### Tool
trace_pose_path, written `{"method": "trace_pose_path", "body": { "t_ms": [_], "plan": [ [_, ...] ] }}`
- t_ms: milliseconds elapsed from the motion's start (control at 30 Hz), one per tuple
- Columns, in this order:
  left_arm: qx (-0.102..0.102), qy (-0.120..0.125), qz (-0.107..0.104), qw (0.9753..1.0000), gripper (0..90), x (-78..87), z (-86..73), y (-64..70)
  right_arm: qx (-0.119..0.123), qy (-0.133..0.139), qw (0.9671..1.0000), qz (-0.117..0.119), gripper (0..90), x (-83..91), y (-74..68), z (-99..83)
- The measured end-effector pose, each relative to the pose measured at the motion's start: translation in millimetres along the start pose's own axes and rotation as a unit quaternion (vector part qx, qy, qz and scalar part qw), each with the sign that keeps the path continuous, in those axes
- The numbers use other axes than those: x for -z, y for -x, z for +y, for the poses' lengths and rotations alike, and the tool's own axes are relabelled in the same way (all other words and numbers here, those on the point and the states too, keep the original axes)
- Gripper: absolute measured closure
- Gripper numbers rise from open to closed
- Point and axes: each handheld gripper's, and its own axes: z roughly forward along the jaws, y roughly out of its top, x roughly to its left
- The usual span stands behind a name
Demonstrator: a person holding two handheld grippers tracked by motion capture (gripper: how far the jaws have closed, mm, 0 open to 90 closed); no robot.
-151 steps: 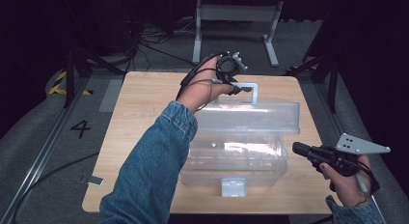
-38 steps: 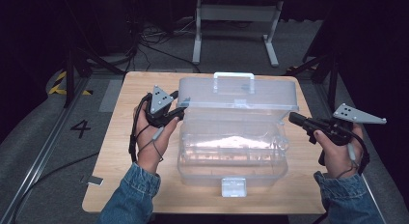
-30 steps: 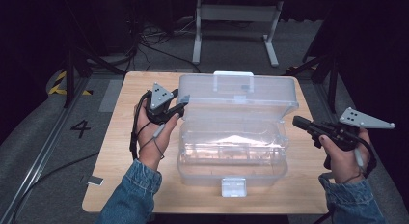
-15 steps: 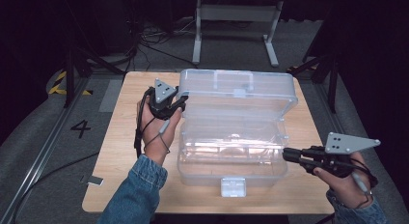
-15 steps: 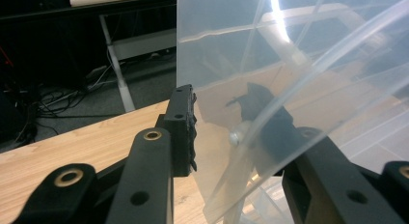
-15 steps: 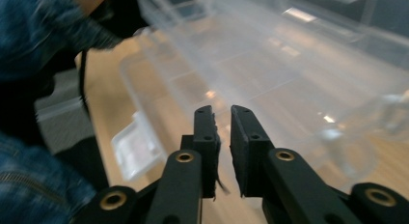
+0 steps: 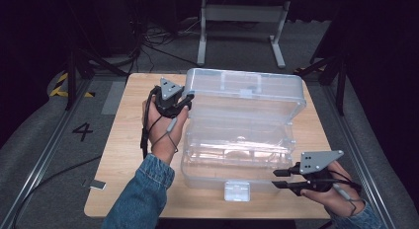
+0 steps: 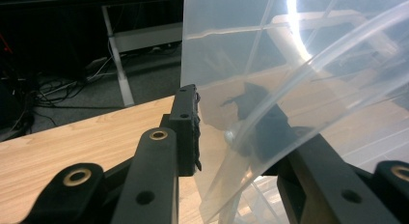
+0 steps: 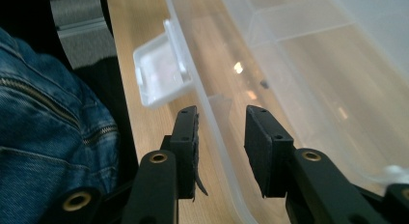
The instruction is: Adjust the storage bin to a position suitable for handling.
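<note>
Left hand-held gripper [image 7: 184,101] sits at the left edge of the raised lid [image 7: 244,88] of the clear plastic box [image 7: 237,155]; in the left gripper view its jaws stand on either side of the lid's thin wall [image 8: 289,89], closed onto it or very nearly so. Right hand-held gripper [image 7: 279,178] rests low at the box's front right corner, jaws parted, and the right gripper view shows them straddling the box's front rim [image 9: 217,122] without pinching it. The box stands in the middle of the wooden desk [image 7: 128,140], lid tilted up and back, its white front latch [image 7: 236,190] hanging toward the person.
</note>
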Motion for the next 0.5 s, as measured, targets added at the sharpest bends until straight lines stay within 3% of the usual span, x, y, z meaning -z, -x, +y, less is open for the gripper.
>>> {"method": "trace_pose_path", "body": {
  "t_ms": [167,367,500],
  "plan": [
    [0.001,-0.006,0.003,1.0000,69.9,0.2,1.1,0.4,0.011,-0.033,0.9994,0.001,65.7,-17.0,0.6,-3.8],
    [0.002,-0.006,0.004,1.0000,69.9,-1.0,2.1,0.1,0.009,-0.069,0.9975,0.011,74.0,-34.2,3.4,-10.3],
    [0.005,-0.010,0.003,0.9999,70.0,-1.4,2.8,-0.3,0.024,-0.085,0.9961,0.000,80.6,-38.1,4.5,-11.7]
  ]
}}
